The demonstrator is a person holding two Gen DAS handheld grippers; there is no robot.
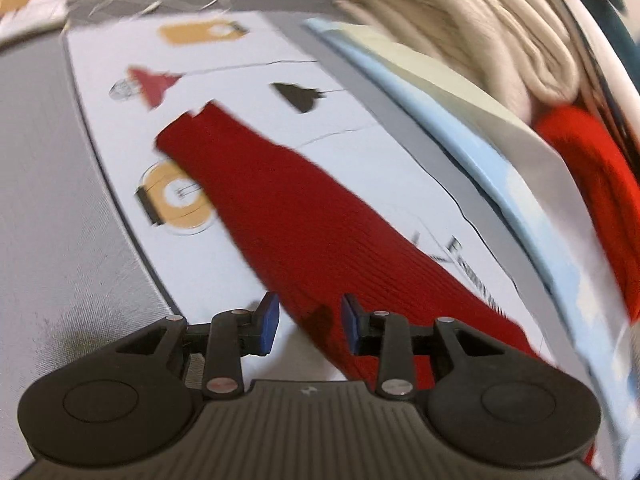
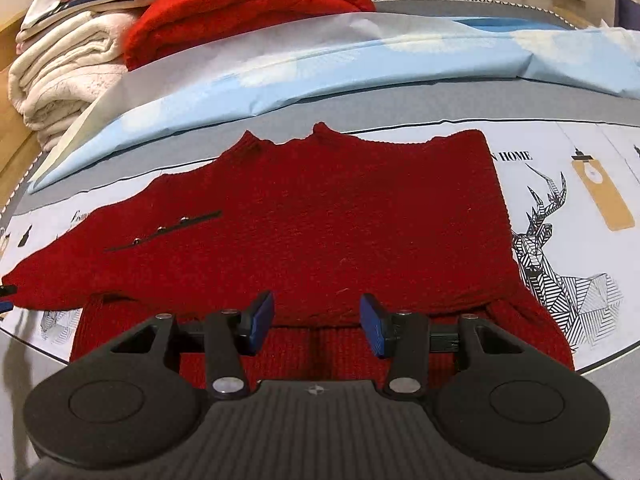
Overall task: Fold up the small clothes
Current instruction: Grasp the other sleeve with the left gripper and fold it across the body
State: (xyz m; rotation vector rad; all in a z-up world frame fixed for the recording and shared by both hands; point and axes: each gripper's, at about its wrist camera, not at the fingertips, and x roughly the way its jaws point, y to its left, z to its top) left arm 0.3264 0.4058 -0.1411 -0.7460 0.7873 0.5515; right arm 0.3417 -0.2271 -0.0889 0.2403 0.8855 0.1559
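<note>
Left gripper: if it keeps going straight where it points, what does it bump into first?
Most likely the dark red knit sleeve, which lies stretched across the printed mat right ahead of the open left gripper. The picture is blurred, so depth is uncertain.

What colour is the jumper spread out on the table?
Dark red, in a ribbed knit. The jumper shows best in the right wrist view.

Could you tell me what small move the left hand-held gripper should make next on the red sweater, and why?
Probably close the left hand-held gripper on the sleeve of the red sweater. Its jaws stand open over that sleeve, which lies stretched out flat on the printed cloth, not yet folded in.
</note>
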